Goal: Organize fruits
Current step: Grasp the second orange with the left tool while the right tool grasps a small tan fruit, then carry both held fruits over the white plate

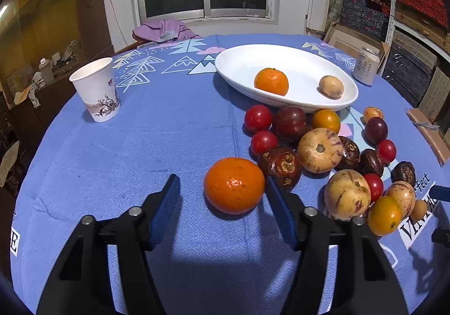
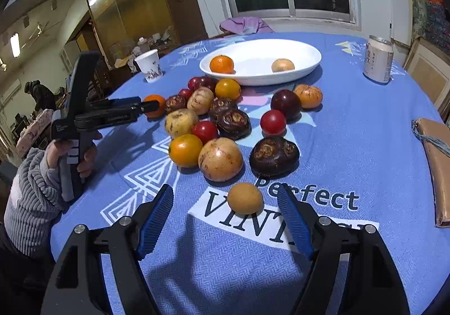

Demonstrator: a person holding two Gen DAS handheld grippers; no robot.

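Note:
A white oval dish [image 1: 242, 73] [image 2: 306, 62] at the back of the table holds an orange [image 1: 271, 81] [image 2: 221, 64] and a small tan fruit [image 1: 331, 86] [image 2: 282, 65]. In front of it lies a pile of red, dark purple, yellow and tan fruits [image 1: 319, 149] [image 2: 220, 118]. My left gripper [image 1: 222, 188] is open, its jaws on either side of a loose orange [image 1: 234, 185] [image 2: 154, 102] on the cloth. My right gripper [image 2: 225, 198] is open around a small tan fruit [image 2: 245, 198] lying on the printed lettering.
A paper cup [image 1: 97, 89] [image 2: 149, 65] stands at the left on the blue cloth [image 1: 157, 132]. A drink can [image 1: 365, 66] [image 2: 378, 59] stands at the back right. A brown pouch [image 2: 438, 163] lies at the right table edge. A purple cloth [image 1: 163, 29] hangs behind the table.

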